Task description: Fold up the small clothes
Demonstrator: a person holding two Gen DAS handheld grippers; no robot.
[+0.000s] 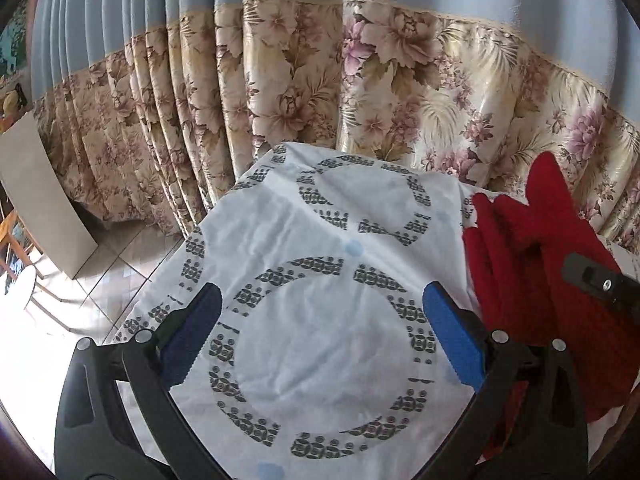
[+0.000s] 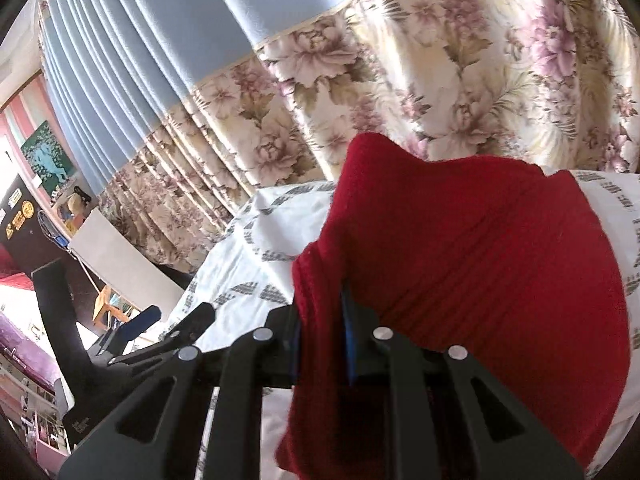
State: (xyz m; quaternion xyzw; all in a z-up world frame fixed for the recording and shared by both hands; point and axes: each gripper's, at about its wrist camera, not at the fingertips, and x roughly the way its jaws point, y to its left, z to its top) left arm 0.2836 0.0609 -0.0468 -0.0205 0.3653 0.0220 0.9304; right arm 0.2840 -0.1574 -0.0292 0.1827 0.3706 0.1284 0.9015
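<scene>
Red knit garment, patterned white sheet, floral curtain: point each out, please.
Red knit garment [image 2: 480,240], right wrist view, on its ribbed middle.
Patterned white sheet [image 1: 320,340], left wrist view, inside the printed ring.
Floral curtain [image 1: 280,92], left wrist view, on its flowered lower band.

Left gripper [image 1: 322,300]: jaws wide apart, blue pads [image 1: 454,336] at 4 and 8 o'clock, nothing between them. Beneath: white sheet [image 1: 312,248] with dark ring print, wrinkled, covering surface from centre to 6 o'clock. Red knit garment [image 1: 528,248] at 3 o'clock, bunched on sheet, reaching to 5 o'clock. Black part of right gripper [image 1: 600,284] against garment at 3 o'clock. Floral curtain [image 1: 280,88] from 9 through 12 to 3 o'clock. Tiled floor [image 1: 120,264] at 8 o'clock.
</scene>
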